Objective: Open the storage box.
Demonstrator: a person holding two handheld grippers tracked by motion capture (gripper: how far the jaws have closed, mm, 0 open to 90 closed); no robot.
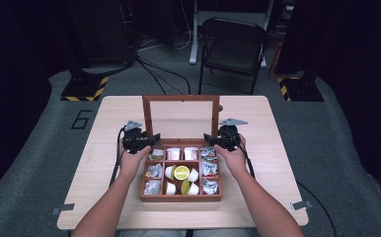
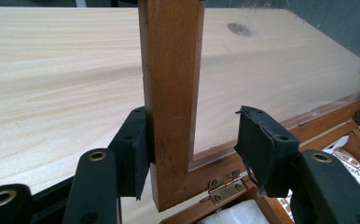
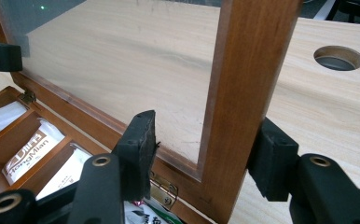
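A wooden compartment box (image 1: 181,197) stands mid-table with its glass-paned lid (image 1: 147,116) raised upright. My left gripper (image 1: 144,140) is at the lid's lower left corner and my right gripper (image 1: 213,139) at its lower right. In the left gripper view the jaws of the left gripper (image 2: 194,121) straddle the lid's side post (image 2: 171,93): one pad (image 2: 134,154) touches the wood, the other stands apart in front of the glass. In the right gripper view the right gripper (image 3: 206,126) straddles the opposite post (image 3: 243,102) the same way, with one pad (image 3: 271,158) against it.
The box holds tea packets (image 1: 173,153), foil sachets (image 1: 209,169), small white cups and a lemon slice (image 1: 181,172). Brass hinges (image 2: 225,184) join lid and box. The table (image 1: 277,163) has a round hole (image 3: 338,57). A folding chair (image 1: 233,44) stands beyond the table.
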